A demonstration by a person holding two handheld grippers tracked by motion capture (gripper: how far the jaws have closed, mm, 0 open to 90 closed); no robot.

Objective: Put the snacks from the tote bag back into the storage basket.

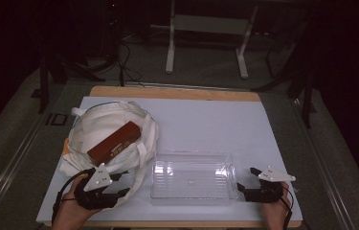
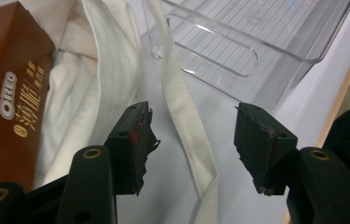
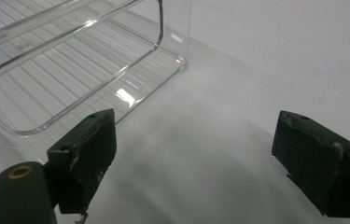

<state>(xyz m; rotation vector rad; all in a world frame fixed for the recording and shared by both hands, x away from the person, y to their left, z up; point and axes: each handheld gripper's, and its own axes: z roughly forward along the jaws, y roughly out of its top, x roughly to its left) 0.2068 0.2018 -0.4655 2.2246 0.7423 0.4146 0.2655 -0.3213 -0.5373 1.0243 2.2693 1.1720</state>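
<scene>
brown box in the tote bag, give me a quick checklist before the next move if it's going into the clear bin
1. Left gripper open and holding nothing: ok, its jaws stand wide apart.
2. Right gripper open and holding nothing: ok, bare white table cover between its jaws.
3. Brown box reachable: ok, it lies on top of the white tote bag, uncovered.
4. Path to the box: not ok, a bag strap runs between the left gripper's jaws and could get caught.
5. Clear bin ready: ok, it looks empty and sits upright beside the bag.
6. Whether the box fits the bin lengthwise: cannot tell.
</scene>
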